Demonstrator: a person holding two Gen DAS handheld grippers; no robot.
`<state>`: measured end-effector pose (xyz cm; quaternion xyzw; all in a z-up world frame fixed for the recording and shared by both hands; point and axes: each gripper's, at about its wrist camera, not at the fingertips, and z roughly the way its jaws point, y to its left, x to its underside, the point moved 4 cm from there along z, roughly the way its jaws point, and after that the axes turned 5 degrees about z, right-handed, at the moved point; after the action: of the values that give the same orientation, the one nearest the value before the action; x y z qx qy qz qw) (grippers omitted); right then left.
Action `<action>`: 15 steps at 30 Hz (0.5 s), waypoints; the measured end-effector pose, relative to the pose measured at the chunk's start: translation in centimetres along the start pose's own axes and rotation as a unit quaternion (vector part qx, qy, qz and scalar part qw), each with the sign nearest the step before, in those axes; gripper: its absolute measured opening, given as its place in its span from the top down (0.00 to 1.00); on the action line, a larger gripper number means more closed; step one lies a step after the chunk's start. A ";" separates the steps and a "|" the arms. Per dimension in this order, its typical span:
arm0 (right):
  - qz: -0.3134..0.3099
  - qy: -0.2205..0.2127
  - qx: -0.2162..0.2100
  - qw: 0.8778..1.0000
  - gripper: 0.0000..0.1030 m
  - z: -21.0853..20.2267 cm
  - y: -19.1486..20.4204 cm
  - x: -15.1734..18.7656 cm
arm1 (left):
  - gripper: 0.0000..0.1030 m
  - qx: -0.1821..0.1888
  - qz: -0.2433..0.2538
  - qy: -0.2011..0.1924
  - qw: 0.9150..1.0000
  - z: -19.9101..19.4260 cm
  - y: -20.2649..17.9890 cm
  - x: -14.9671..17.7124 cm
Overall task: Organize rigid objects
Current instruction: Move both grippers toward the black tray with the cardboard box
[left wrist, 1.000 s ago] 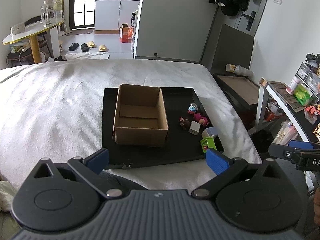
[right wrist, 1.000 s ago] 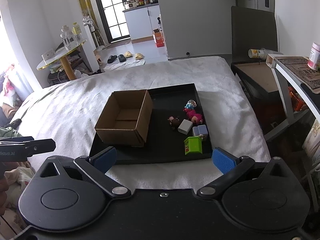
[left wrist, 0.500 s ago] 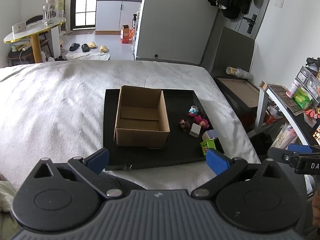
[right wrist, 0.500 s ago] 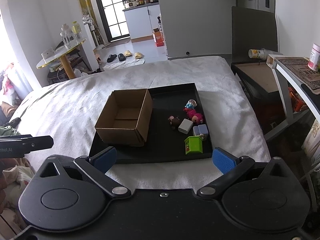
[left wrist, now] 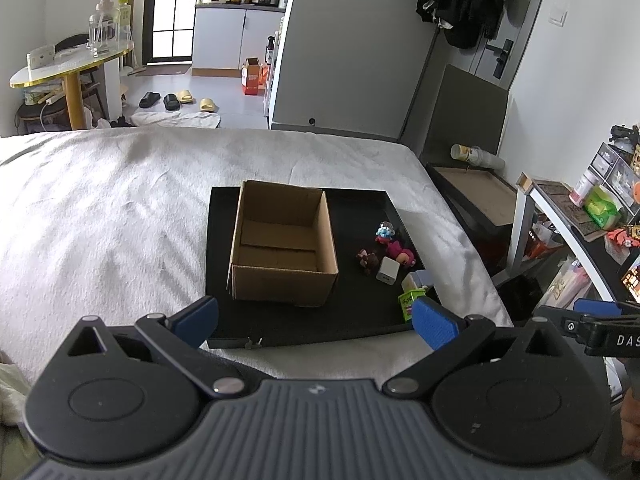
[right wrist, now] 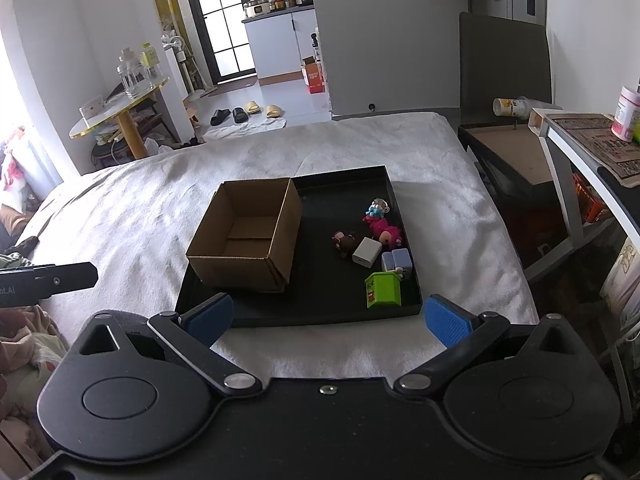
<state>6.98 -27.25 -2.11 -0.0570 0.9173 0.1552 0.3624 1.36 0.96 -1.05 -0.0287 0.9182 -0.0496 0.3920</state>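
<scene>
An open, empty cardboard box point(left wrist: 282, 250) point(right wrist: 246, 236) stands on a black tray point(left wrist: 280, 322) point(right wrist: 340, 192) on the white bed. To its right on the tray lie small toys: a green box point(right wrist: 383, 290) point(left wrist: 407, 302), a white cube point(right wrist: 367, 252) point(left wrist: 387, 269), a pale blue block point(right wrist: 397, 261), a brown figure point(right wrist: 345, 242), a pink figure point(right wrist: 387, 232) and a blue figure point(right wrist: 377, 210). My left gripper point(left wrist: 316, 318) and right gripper point(right wrist: 328, 320) are both open and empty, held back from the tray's near edge.
The white bed cover point(left wrist: 100, 220) spreads wide to the left. A shelf point(right wrist: 580, 152) and a low dark stand point(right wrist: 516, 160) sit to the right of the bed. A round table point(left wrist: 68, 68) stands at the far left.
Both views have shifted slightly, so the tray and box sit a little lower in the frames. Both grippers stay open and empty.
</scene>
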 end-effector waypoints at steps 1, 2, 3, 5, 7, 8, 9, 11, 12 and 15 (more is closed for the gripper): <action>0.000 0.000 0.001 1.000 0.00 0.0 0.0 0.0 | 0.00 0.001 0.001 0.000 1.000 0.0 -0.1 0.0; 0.000 0.000 0.001 1.000 0.00 0.1 -0.1 -0.1 | 0.00 0.002 0.002 -0.001 1.000 0.0 -0.1 0.0; 0.000 0.000 0.002 1.000 0.00 0.0 -0.1 0.0 | 0.00 0.002 0.003 -0.001 1.000 0.0 -0.1 0.0; -0.001 0.000 0.002 1.000 0.00 0.0 -0.2 0.0 | 0.00 0.002 0.003 0.000 1.000 0.0 -0.1 0.1; 0.000 -0.001 0.001 1.000 0.00 0.0 -0.2 0.0 | 0.00 0.002 0.002 0.000 1.000 0.0 -0.1 0.0; 0.000 -0.001 0.001 1.000 0.00 0.0 -0.2 0.0 | 0.00 0.002 0.003 0.000 1.000 0.0 -0.1 0.0; 0.000 -0.002 0.003 1.000 0.00 0.0 -0.2 0.0 | 0.00 0.003 0.003 0.000 1.000 0.0 -0.1 0.0; 0.000 -0.001 0.004 1.000 0.00 0.1 -0.2 0.0 | 0.00 0.003 0.003 0.001 1.000 0.0 -0.1 0.0; 0.000 -0.001 0.004 1.000 0.00 0.1 -0.1 0.0 | 0.00 0.005 0.001 0.002 1.000 0.0 -0.2 0.0; -0.001 0.004 0.004 1.000 0.00 0.3 0.0 0.1 | 0.00 0.015 -0.002 0.006 1.000 0.2 -0.1 0.0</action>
<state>7.04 -27.17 -2.40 -0.0570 0.9192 0.1509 0.3594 1.47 0.84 -1.15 -0.0244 0.9196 -0.0639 0.3868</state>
